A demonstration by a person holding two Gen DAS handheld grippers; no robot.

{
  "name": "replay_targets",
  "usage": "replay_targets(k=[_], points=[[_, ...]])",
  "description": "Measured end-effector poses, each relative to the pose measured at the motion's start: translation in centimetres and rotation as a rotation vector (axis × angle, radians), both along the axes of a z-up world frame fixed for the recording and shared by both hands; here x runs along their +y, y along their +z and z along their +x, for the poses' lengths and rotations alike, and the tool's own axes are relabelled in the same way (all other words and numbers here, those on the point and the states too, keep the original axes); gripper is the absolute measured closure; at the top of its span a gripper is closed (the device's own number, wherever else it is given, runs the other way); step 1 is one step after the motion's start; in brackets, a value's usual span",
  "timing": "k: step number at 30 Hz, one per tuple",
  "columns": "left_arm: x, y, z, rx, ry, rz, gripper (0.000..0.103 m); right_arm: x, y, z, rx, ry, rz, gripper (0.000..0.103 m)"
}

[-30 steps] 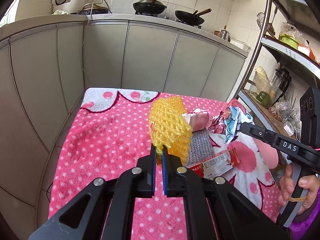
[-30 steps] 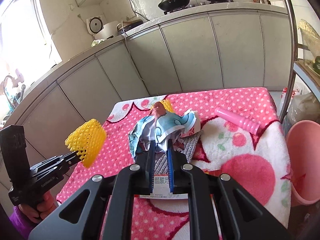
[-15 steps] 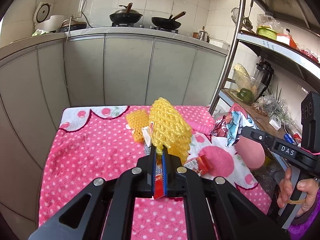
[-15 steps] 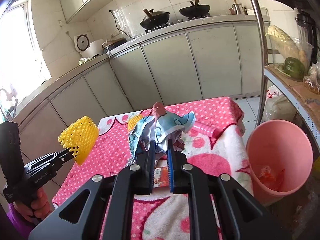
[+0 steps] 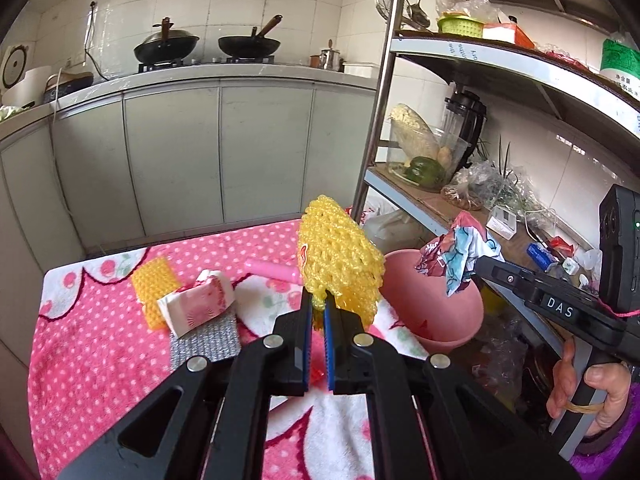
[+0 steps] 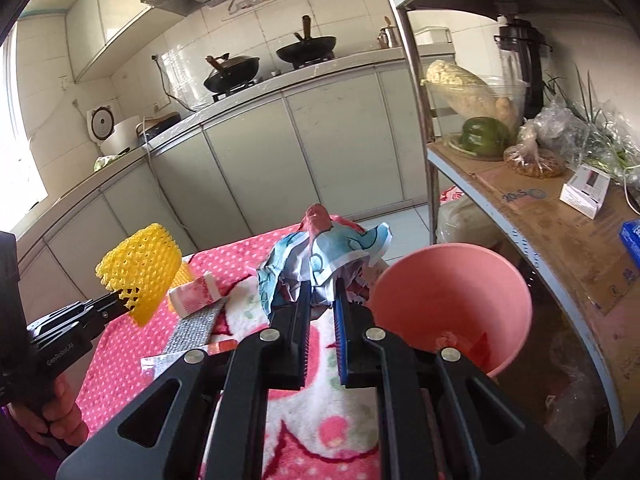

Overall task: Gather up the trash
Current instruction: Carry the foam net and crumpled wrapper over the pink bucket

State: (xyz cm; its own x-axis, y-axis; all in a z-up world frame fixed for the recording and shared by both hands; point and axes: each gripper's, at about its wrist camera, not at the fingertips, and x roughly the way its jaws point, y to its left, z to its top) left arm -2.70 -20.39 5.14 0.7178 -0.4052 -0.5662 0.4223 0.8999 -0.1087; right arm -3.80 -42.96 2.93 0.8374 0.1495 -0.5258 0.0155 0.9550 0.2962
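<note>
Crumpled wrapper [image 6: 320, 256] is clamped in the right gripper [image 6: 322, 304], just left of the pink bin [image 6: 452, 300] mouth and nearer it. Yellow foam net [image 5: 340, 264] is pinched in the left gripper [image 5: 316, 320], farther left over the pink towel [image 5: 100, 344].

Left gripper [image 5: 316, 308] pinches foam net [image 5: 338, 264] above the table's right part; right gripper [image 6: 322, 300] clamps crumpled wrapper [image 6: 320, 256] just left of the bin [image 6: 452, 300], near its rim; bin stands off the table's right edge, below the shelf rack [image 6: 532, 216] (some scraps inside it); on the towel-covered table [image 5: 100, 344]: tissue pack [image 5: 196, 306] rests partly on a mesh pad [image 5: 206, 340], second foam piece [image 5: 154, 288] just left-behind it, tube [image 5: 272, 270] farther back right; box [image 6: 188, 354] lies nearer, before the pad; counter with woks [image 5: 208, 46] runs behind the table.
</note>
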Motion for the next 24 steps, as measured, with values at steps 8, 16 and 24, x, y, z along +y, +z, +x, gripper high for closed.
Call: replay_targets(k=[8,16,24], points=[[-5.8,-0.9,2.1,0.036,-0.087,0.004,0.099,-3.6,-1.5,0.0,0.027,-0.087,-0.021,0.092],[-11.4,-2.7,4.0,0.066,-0.166,0.040,0.099,-6.4,-3.1,0.3,0.072,-0.151,-0.066,0.092],[-15.8,-5.7,6.4,0.146,-0.226,0.070,0.098,-7.4,-6.1,2.0,0.152,-0.167,-0.081,0.092]])
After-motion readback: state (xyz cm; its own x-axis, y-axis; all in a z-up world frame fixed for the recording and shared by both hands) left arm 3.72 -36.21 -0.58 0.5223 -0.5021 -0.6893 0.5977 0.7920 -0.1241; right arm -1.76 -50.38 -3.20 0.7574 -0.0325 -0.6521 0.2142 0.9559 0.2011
